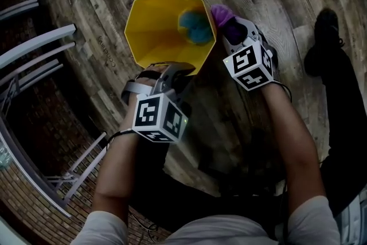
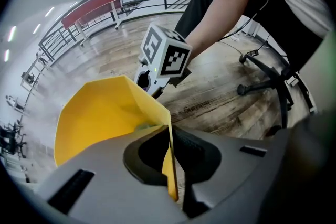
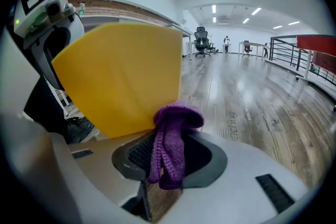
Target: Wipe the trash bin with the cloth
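Left tool clamps yellow bin; right tool holds purple cloth alongside.

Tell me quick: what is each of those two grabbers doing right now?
Left gripper: closed on the wall of the yellow trash bin.
Right gripper: closed, holding the purple cloth.

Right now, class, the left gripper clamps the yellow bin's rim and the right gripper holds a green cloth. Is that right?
No: the cloth is purple, not green, as the right gripper view shows. The left gripper does clamp the rim of the yellow bin.
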The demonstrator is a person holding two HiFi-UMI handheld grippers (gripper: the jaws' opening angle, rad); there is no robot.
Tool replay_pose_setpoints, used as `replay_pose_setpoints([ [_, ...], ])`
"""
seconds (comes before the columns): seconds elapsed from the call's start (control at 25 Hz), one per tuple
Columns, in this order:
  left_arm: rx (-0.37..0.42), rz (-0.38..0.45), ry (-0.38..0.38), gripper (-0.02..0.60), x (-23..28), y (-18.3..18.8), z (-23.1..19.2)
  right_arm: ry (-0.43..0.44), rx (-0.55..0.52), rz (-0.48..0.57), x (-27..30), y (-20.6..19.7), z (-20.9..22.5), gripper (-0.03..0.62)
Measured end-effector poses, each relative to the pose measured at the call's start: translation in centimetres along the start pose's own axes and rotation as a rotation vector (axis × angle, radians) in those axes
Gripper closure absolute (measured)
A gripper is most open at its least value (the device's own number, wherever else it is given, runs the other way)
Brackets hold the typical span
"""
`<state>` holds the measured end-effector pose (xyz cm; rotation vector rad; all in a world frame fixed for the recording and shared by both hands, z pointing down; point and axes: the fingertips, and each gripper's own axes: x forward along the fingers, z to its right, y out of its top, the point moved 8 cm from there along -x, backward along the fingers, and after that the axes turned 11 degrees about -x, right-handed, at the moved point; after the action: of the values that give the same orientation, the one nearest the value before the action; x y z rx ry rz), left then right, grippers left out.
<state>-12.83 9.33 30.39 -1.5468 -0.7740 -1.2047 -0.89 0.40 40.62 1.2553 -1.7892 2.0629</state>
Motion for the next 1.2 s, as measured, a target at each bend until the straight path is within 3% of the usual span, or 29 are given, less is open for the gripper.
replay_pose_setpoints([
  [0.32,-0.001,0.016,-0.009,0.569,0.0,0.3,0.2,0.049,-0.006,-0.142,5.1,-4.1,-0.5,0.468],
  [0.52,-0.017,0.026,-0.013,0.569,0.2,0.5,0.1,0.088,-0.050,-0.284,8.3,-6.6,-1.1,0.468],
  [0.68,-0.059,0.032,-0.010,0.569,0.3,0.7,0.0,0.101,-0.069,-0.334,9.3,-7.2,-1.0,0.468],
  [0.8,-0.100,0.045,-0.003,0.569,0.5,1.1,-0.2,0.077,-0.039,-0.314,8.2,-6.7,-0.4,0.468],
  [1.08,-0.166,0.064,0.034,0.569,1.3,2.7,-0.8,-0.044,0.137,-0.159,1.8,-5.0,1.5,0.468],
  [1.2,-0.238,0.081,0.040,0.569,1.6,3.3,-1.6,-0.105,0.230,-0.100,-0.7,-4.1,2.4,0.468],
])
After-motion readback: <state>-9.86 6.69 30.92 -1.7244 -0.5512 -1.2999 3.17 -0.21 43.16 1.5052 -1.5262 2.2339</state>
